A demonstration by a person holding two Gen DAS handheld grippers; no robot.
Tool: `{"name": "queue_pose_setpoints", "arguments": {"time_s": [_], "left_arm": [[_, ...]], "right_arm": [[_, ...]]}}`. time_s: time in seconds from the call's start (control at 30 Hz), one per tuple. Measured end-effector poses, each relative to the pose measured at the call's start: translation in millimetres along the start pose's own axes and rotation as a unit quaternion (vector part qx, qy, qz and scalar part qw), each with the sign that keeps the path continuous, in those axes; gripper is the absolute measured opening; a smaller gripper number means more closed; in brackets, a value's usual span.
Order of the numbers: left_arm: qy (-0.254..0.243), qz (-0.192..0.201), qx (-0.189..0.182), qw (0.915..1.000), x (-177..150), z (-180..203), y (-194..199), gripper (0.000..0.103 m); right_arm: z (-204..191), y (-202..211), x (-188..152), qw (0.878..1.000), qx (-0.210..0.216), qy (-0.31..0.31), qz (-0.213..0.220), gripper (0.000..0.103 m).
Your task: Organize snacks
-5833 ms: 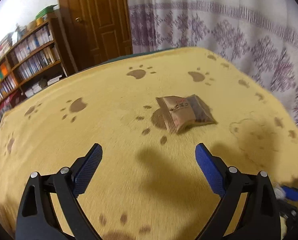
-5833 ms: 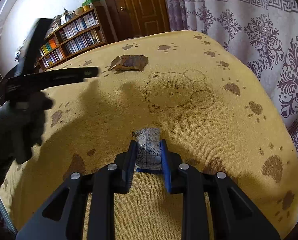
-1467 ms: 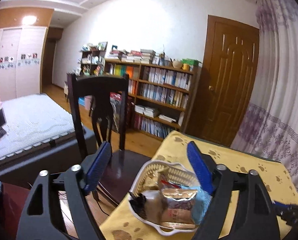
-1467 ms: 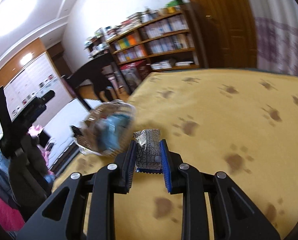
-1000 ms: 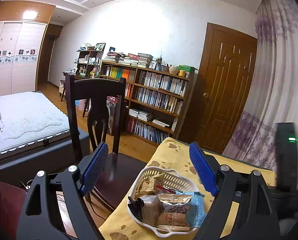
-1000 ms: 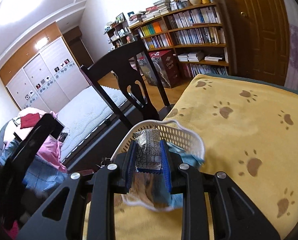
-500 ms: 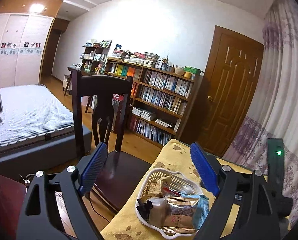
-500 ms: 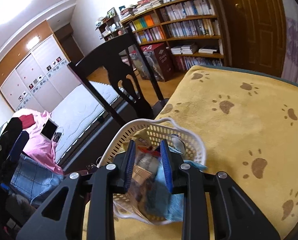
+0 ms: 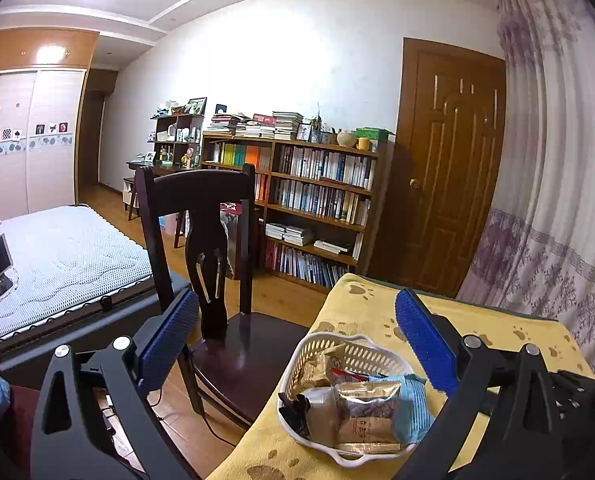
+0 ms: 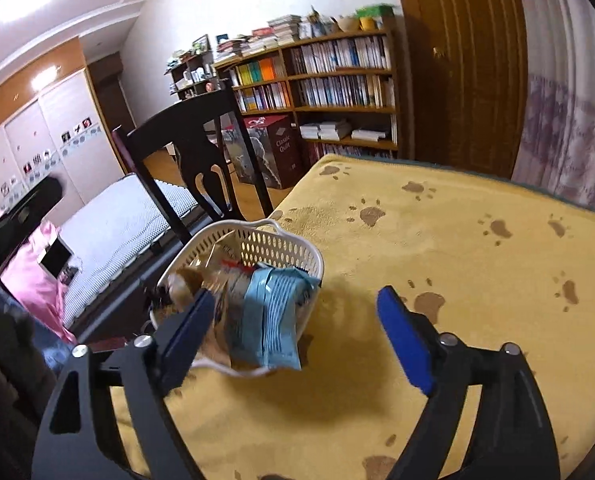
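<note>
A dark wooden chair [image 9: 201,240] is seen left of centre, a bookshelf [image 9: 313,204] behind it, a brown door [image 9: 449,168] at right, and a mattress [image 9: 57,252] at left.

Right wrist view is motion-smeared: the snack packets in the white basket [image 10: 257,236] blur together, only the light blue packet [image 10: 271,316] reads clearly, and the right gripper's near finger [image 10: 189,328] covers the packets behind it. In the left wrist view the basket's [image 9: 317,344] far-right rim sits behind the left gripper's blue pad [image 9: 425,348], packet print is too small to read, and the lower packets are buried under the clear-windowed packet [image 9: 367,412] on top. The yellow paw-print cloth [image 10: 457,248] is cut by the frame's right and bottom edges, and a dark blurred shape [image 10: 21,212] at far left cannot be identified.
</note>
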State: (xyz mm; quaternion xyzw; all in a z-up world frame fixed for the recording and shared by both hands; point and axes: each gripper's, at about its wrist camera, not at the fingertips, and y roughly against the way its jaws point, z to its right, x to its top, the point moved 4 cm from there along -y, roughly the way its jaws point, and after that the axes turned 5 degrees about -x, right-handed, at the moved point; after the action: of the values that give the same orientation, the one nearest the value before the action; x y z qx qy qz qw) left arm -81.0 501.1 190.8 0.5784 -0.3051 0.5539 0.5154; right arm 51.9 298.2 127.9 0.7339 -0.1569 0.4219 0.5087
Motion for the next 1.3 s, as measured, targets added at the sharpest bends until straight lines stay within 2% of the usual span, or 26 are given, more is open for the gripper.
{"name": "queue_pose_setpoints", "arguments": {"time_s": [0.1,0.27,0.43,0.6,0.93,1.3], "left_arm": [[-0.008,0.001,-0.001,1.0,-0.1,3.9,4.4,0.1],[-0.033,0.005,0.003,0.9994,-0.4,11.4,11.7,0.1],[-0.072,0.015,0.028,0.9969,0.1,19.3,18.3,0.1],[-0.108,0.023,0.033,0.9933,0.1,32.1,23.9,0.1],[-0.172,0.021,-0.001,0.9849,-5.8,44.7,28.7,0.1],[-0.208,0.015,0.029,0.9775,-9.6,44.2,21.0,0.1]], "right_arm": [[-8.3,16.3,-9.2,0.999,-0.012,0.03,0.022,0.093],[-26.3,41.6,-28.7,0.996,-0.011,0.074,0.041,0.096],[-32.9,62.8,-36.2,0.995,-0.004,0.077,0.057,0.096],[-31.4,76.8,-36.1,0.995,-0.004,0.064,0.07,0.098],[-38.7,82.1,-41.9,0.994,-0.011,0.081,0.072,0.098],[-45.5,76.6,-48.4,0.992,-0.034,0.1,0.064,0.098]]}}
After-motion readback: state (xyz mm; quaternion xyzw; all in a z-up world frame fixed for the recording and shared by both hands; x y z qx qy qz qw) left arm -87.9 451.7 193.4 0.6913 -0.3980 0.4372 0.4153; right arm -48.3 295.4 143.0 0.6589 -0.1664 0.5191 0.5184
